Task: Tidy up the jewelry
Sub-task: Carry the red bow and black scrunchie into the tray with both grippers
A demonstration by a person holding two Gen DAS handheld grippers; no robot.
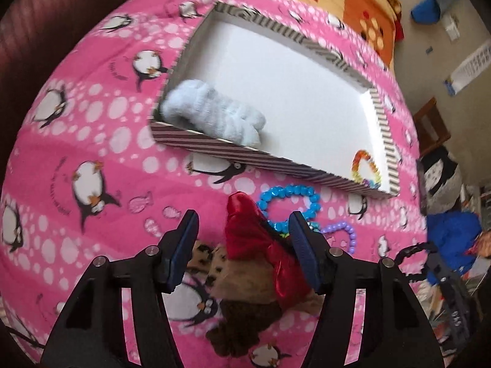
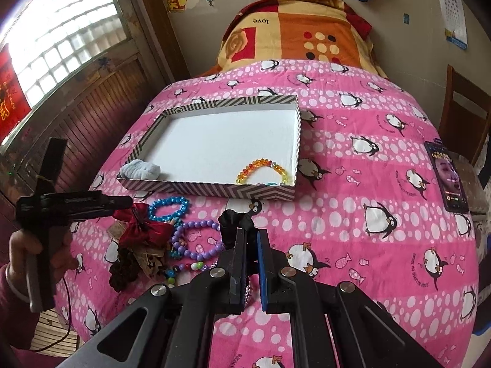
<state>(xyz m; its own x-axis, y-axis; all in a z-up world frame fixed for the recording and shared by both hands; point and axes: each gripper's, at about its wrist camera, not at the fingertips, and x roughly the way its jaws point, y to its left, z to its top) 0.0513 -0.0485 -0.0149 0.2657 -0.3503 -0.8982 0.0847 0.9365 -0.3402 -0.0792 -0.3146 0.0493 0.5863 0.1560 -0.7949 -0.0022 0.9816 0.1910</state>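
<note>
- A shallow striped box (image 2: 214,188) with a white floor lies open on the pink penguin bedspread (image 2: 353,184) of a bed.
- Inside it, a pale blue fluffy scrunchie (image 2: 139,168) sits in the near left corner, against the front wall.
- An orange and yellow bead bracelet (image 2: 262,170) lies in the near right corner of the same box; the remaining floor is bare white.
- Outside the box, just before its front wall, a pile of jewelry rests on the bedspread: a bright blue bead bracelet (image 1: 290,204), a purple bead bracelet (image 2: 198,240), a red bow (image 1: 260,239) and brown hair pieces (image 2: 129,265) under it.
- The left tool (image 1: 242,230) stands released, jaws wide apart over the red bow, which lies between them; the pads do not press on it.
- The right tool (image 2: 252,245) is clenched on a small black hair tie (image 2: 234,222) that sticks out above its tips.
- A phone (image 2: 448,178) with a lit screen lies at the right edge of the bed.
</note>
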